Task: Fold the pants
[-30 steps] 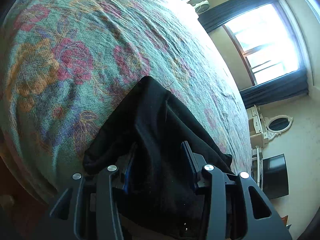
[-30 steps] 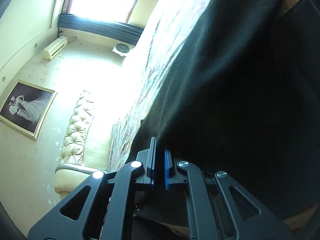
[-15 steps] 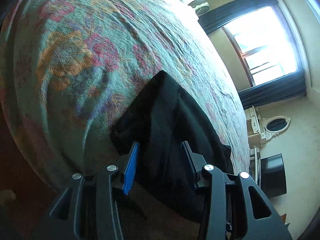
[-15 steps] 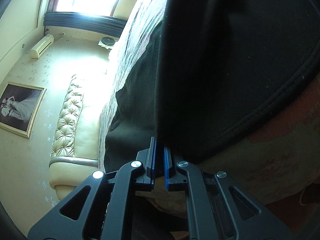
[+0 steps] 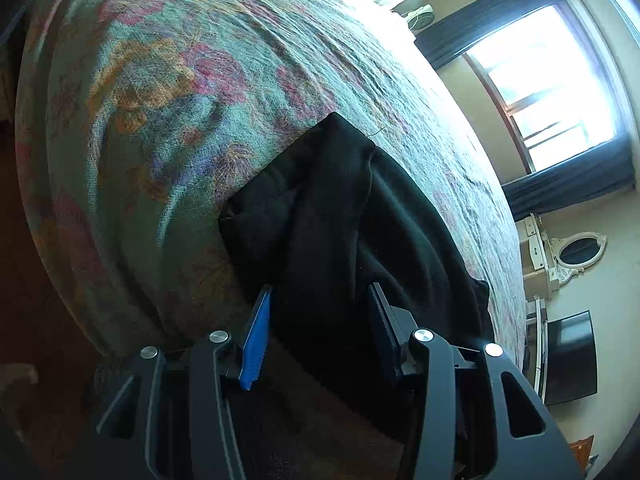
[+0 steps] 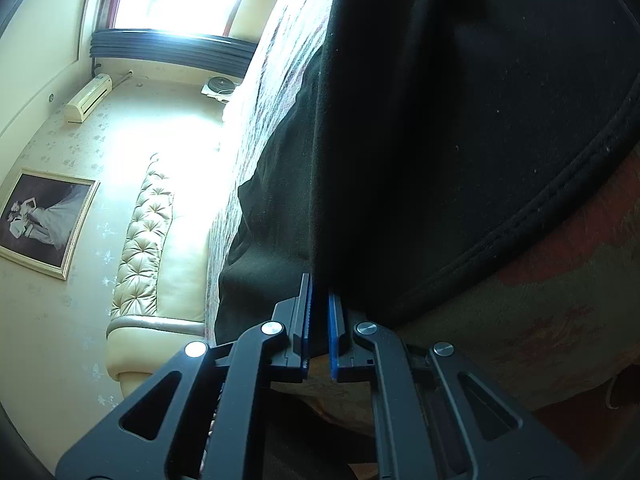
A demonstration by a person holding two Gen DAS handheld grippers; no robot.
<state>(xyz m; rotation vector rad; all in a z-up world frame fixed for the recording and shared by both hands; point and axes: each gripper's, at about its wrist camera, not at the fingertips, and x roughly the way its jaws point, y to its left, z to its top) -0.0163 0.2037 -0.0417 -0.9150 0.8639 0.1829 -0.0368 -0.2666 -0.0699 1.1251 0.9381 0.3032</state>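
Note:
The black pants (image 5: 340, 208) lie bunched at the near edge of a bed with a floral bedspread (image 5: 160, 80). My left gripper (image 5: 320, 288) straddles a thick fold of them; its jaws are opening, and the blue left pad (image 5: 256, 332) stands bare beside the cloth. In the right wrist view the pants (image 6: 440, 120) fill the upper right, with a stitched hem curving down over the bedspread (image 6: 560, 300). My right gripper (image 6: 319, 284) is shut on a vertical edge of the black fabric.
A window with dark curtains (image 5: 552, 92), a white dresser with an oval mirror (image 5: 576, 252) and a dark screen (image 5: 568, 360) stand beyond the bed. A cream tufted sofa (image 6: 148, 248), a framed picture (image 6: 40, 220) and a wall heater (image 6: 88, 98) are at the left.
The left gripper drew back toward the bed's edge and its jaws widened, baring the blue pad. The right gripper sank with the pants, and their hem now lies over the bedspread.

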